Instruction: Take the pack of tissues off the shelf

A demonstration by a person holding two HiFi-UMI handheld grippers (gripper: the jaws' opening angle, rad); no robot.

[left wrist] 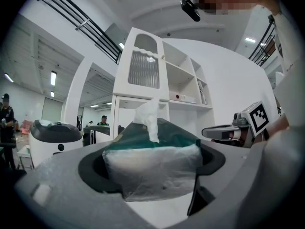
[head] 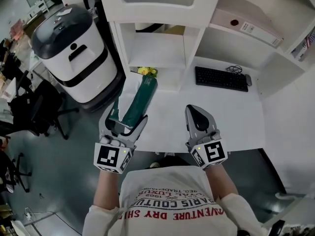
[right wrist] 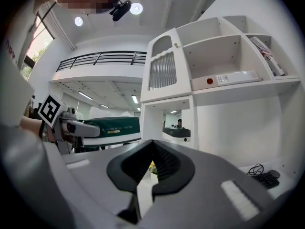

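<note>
The tissue pack (head: 140, 100) is a long dark-green pack with a clear plastic end and a white tissue sticking out of its top. My left gripper (head: 130, 123) is shut on its near end and holds it off the shelf, over the left part of the white desk (head: 231, 112). In the left gripper view the pack (left wrist: 152, 166) fills the space between the jaws. My right gripper (head: 197, 119) is shut and empty, a little to the right of the pack. The right gripper view shows the pack (right wrist: 112, 127) at the left.
A white shelf unit (head: 162, 14) stands at the back of the desk, with a white box (head: 246, 23) on an upper shelf. A black keyboard (head: 220, 78) lies at the back right. Something yellow (head: 147, 72) sits behind the pack. A white-and-black machine (head: 74, 48) stands left.
</note>
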